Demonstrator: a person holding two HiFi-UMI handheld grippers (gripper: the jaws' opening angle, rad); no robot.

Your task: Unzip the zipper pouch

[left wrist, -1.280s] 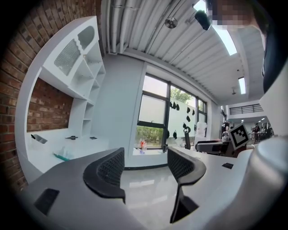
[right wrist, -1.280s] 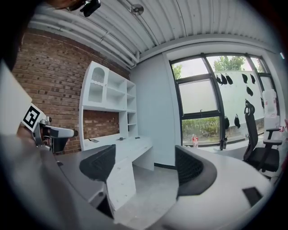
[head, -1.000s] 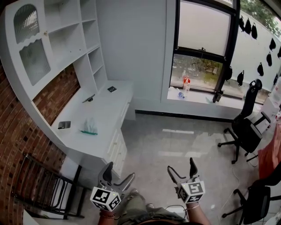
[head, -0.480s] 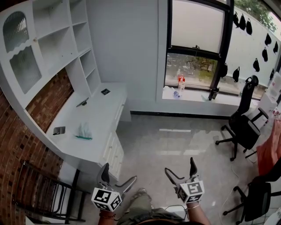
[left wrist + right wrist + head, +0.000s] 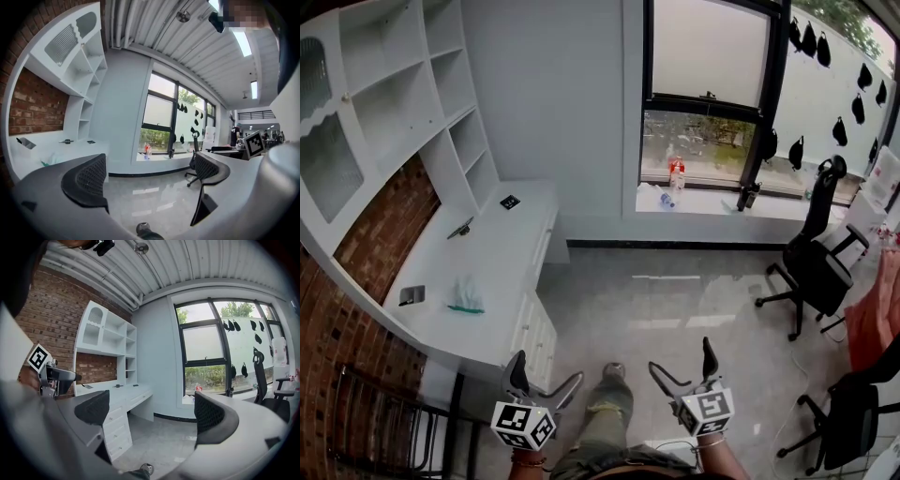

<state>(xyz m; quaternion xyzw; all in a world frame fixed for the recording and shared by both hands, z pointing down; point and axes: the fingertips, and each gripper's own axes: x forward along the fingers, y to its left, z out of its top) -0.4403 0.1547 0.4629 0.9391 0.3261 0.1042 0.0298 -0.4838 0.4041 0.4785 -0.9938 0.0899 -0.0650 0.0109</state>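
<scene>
Along the brick wall (image 5: 337, 328) runs a white tabletop (image 5: 502, 253). On it, well apart from both grippers, lies what seems to be the zipper pouch (image 5: 467, 298), too small to make out. The left gripper (image 5: 547, 372) and right gripper (image 5: 682, 361) have just been opening; their fingers stand wide, with nothing between them.

Close in front of the person, the grey, black-tipped two-jaw left gripper (image 5: 547, 375) and the matching right gripper (image 5: 682, 361) are held side by side, well apart, both pointing away and almost level. Both pairs of jaws have just been opening and stand wide, with nothing between them
</scene>
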